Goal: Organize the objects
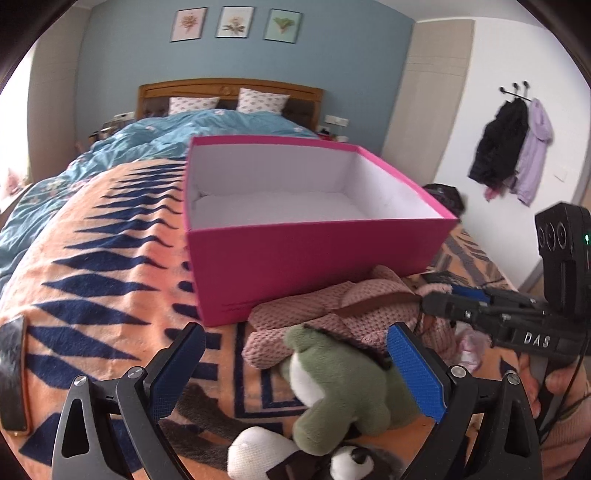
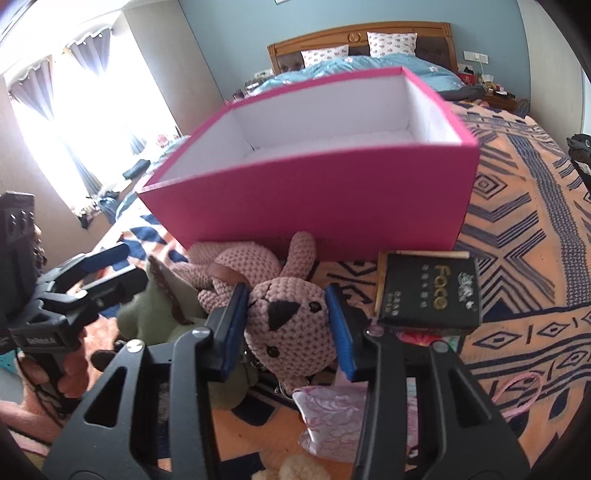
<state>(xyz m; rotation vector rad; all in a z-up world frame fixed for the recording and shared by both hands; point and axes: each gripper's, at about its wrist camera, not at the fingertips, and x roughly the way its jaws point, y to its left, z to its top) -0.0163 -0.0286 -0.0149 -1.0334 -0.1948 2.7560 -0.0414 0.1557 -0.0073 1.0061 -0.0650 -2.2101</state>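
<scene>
The right gripper (image 2: 288, 314) clamps the pink bunny's head (image 2: 286, 325) at lower centre; the left gripper (image 1: 295, 365) seems open around the green toy (image 1: 343, 384).

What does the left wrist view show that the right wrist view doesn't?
Left wrist only: three framed prints, coats on wall hooks, and the left gripper open, a green plush between its fingers.

Right wrist only: the window, a black box printed "Face", a pink pouch, and the right gripper closed on the pink crochet toy's head.

Both: the empty pink box, the crochet toy, the green plush, the patterned blanket, the headboard.
</scene>
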